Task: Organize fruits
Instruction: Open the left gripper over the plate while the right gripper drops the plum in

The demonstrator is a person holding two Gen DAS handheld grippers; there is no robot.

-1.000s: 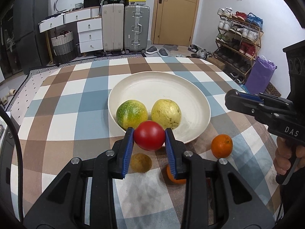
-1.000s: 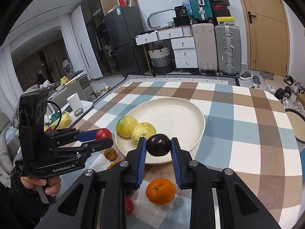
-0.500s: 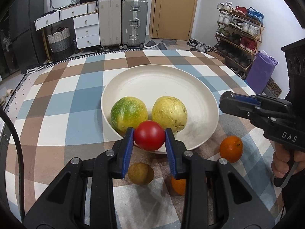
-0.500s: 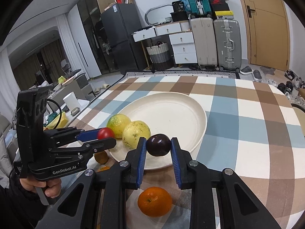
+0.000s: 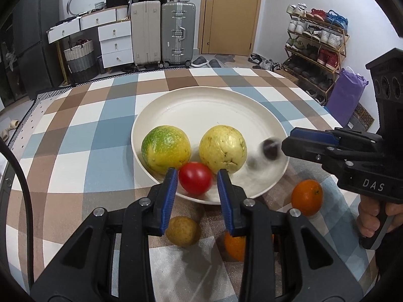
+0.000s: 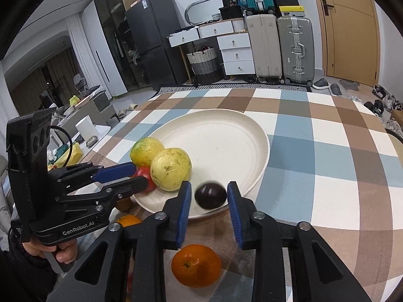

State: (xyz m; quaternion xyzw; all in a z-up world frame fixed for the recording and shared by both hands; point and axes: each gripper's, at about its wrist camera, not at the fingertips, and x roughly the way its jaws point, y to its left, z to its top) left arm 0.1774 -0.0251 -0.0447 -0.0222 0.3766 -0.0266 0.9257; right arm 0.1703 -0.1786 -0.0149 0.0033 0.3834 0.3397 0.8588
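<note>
Two hand-held grippers meet over a wide cream plate on a bench covered by a blue, brown and white checked cloth. The left hand-held gripper shows daylight on both sides of a red tomato, which sits blurred just inside the plate's near rim — the blue pads no longer press it. The right hand-held gripper has just been opening its jaws; a dark purple plum-like fruit lies between them, free of both pads and smeared by motion, over the plate's near edge.

Already on the plate, touching side by side, are a green-and-yellow round fruit and a pale yellow round fruit; the tomato sits just in front of the gap between them. Off the plate, on the cloth, wait a brownish kiwi-like fruit beneath the left fingers, an orange partly hidden beside it, and a mandarin near the plate's right rim — the same mandarin appears below the right jaws. A person's fingers wrap the right handle.
</note>
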